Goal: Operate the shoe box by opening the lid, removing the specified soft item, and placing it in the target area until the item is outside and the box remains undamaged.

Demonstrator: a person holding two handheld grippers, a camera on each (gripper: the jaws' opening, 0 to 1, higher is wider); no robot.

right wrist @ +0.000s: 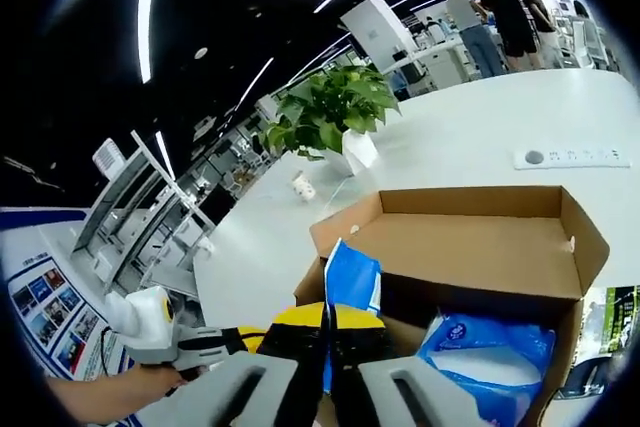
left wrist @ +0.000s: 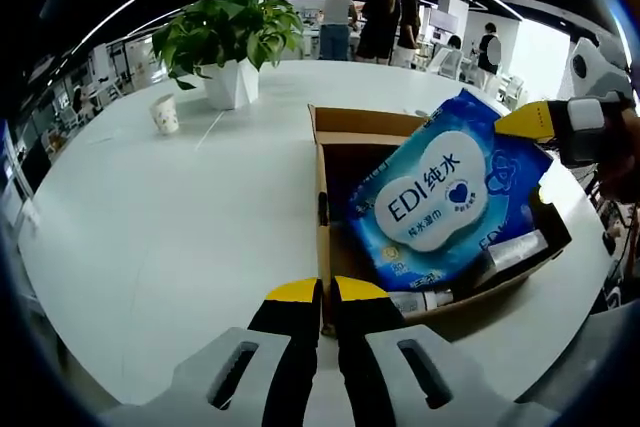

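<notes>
right hand-held gripper (right wrist: pixel 327 322) pinching wipes pack (left wrist: pixel 440 197) | left (left wrist: pixel 327 292) closed on box (right wrist: pixel 470 247) wall | plant (left wrist: pixel 232 37), cup (left wrist: pixel 165 113) behind

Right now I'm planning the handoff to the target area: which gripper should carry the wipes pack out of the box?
Right. The right gripper is already shut on the wipes pack, lifting it above the box. The left gripper pinches the box's near wall, steadying it.

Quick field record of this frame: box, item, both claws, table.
box: brown cardboard shoe box, lid open, on white table
item: blue soft wet-wipes pack, lifted, tilted above box
right claw: shut on the pack's edge
left claw: shut, at box's near rim, nothing visibly between the tips
box contents: another blue pack, tubes
table extras: potted green plant, paper cup
</notes>
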